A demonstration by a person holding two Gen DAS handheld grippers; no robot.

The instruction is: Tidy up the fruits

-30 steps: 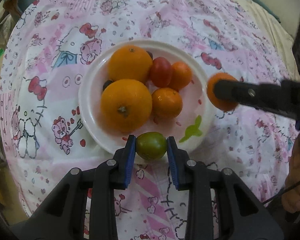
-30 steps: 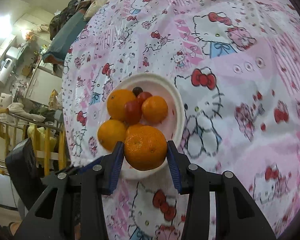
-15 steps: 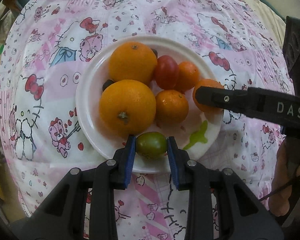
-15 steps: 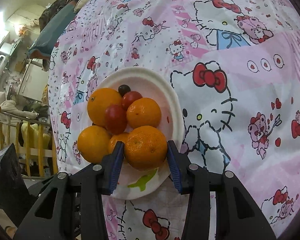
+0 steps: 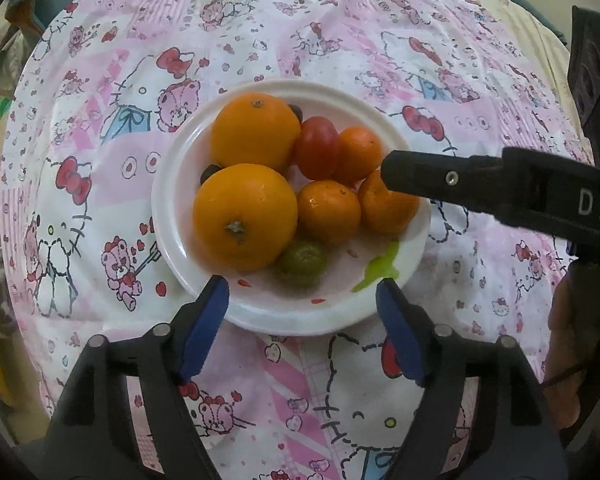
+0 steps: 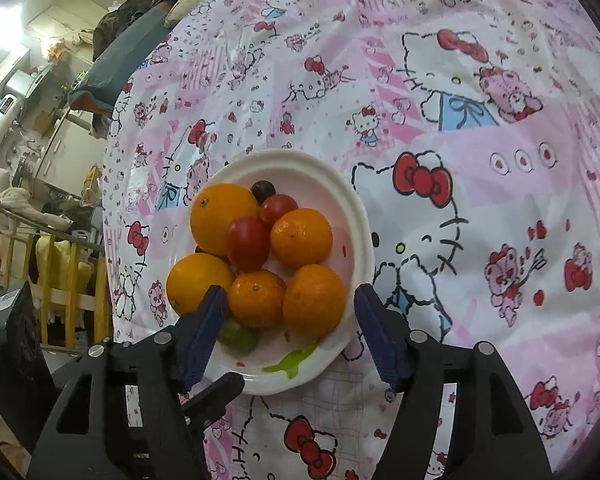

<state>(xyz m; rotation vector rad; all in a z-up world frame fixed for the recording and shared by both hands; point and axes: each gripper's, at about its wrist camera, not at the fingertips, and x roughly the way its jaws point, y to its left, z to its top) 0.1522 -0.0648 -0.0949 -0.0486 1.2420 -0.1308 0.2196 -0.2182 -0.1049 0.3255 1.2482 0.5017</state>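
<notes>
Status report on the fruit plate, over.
Left gripper and right gripper just opened, both empty. Green fruit and orange rest on plate. Nothing in the way.

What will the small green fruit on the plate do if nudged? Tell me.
The green fruit looks round and smooth, so it would probably roll. It rests against the big orange, which likely blocks it that way. The white plate has a raised rim, so it should stay inside.

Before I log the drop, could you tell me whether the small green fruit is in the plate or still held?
In the plate: the green fruit lies on the white plate, clear of the left gripper, whose jaws have just opened.
</notes>
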